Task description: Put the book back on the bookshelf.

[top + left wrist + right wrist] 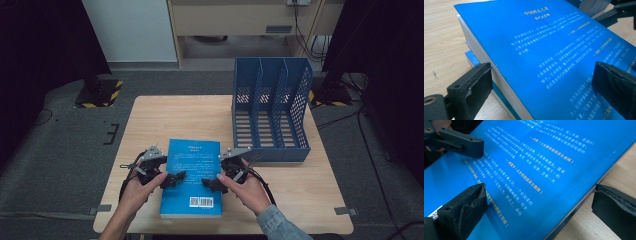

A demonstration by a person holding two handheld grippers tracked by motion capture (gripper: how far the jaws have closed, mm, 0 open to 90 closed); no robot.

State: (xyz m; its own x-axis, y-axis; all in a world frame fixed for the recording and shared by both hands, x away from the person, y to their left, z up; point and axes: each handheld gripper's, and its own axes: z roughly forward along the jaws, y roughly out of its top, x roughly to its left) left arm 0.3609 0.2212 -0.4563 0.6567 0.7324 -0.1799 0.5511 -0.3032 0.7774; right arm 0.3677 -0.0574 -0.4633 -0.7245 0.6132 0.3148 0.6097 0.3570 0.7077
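Hands at the near table [150,115] edge bring both tongs to a blue book [193,175] lying flat between them. Left tongs [173,180] and right tongs [212,184] are spread, each straddling one long edge, neither pinching. Best practice: slide the lower pads fully under before closing, then lift level toward the rack [270,107] beyond the right tongs.

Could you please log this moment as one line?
left gripper: open, straddling blue book edge | right gripper: open, same | file rack: empty
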